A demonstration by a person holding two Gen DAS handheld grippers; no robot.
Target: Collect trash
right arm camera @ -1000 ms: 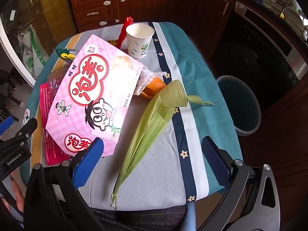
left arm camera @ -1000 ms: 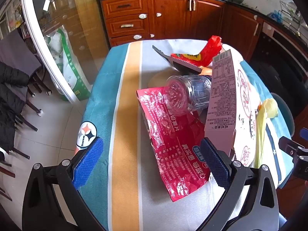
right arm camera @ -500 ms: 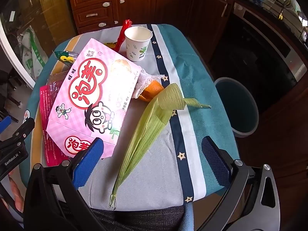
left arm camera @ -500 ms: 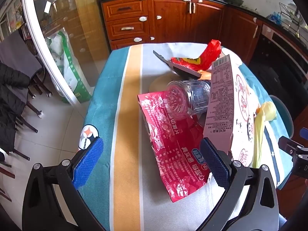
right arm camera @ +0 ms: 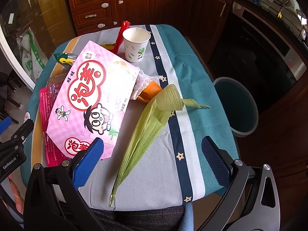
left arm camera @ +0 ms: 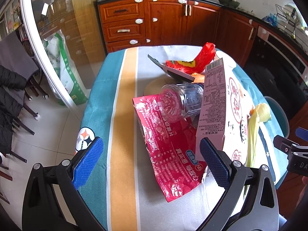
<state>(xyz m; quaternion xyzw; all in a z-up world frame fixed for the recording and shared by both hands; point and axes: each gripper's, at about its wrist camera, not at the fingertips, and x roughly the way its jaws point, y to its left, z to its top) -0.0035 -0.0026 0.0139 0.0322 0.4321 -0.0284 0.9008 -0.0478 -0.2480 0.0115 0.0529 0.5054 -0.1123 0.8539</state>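
Trash lies on a striped tablecloth (left arm camera: pixel 123 100). A pink snack box (right arm camera: pixel 92 100) (left arm camera: pixel 213 104) lies over a red foil bag (left arm camera: pixel 169 144) and a clear plastic bottle (left arm camera: pixel 182 102). A green corn husk (right arm camera: pixel 150 121) lies in front of an orange peel (right arm camera: pixel 152 90) and a crumpled tissue (right arm camera: pixel 142 79). A paper cup (right arm camera: pixel 135 44) stands at the back by a red wrapper (left arm camera: pixel 194 61). My left gripper (left arm camera: pixel 150 161) is open and empty above the red bag. My right gripper (right arm camera: pixel 152 159) is open and empty above the husk's stem end.
A teal trash bin (right arm camera: pixel 236 104) stands on the floor right of the table. Wooden kitchen cabinets (left arm camera: pixel 163 21) run behind the table. A glass door (left arm camera: pixel 48 44) and dark chairs (left arm camera: pixel 13 88) are on the left. A green snack packet (right arm camera: pixel 65 57) lies behind the box.
Both grippers have drawn back and risen slightly, so the table items sit a little farther away in both views. Nothing was grasped or moved.
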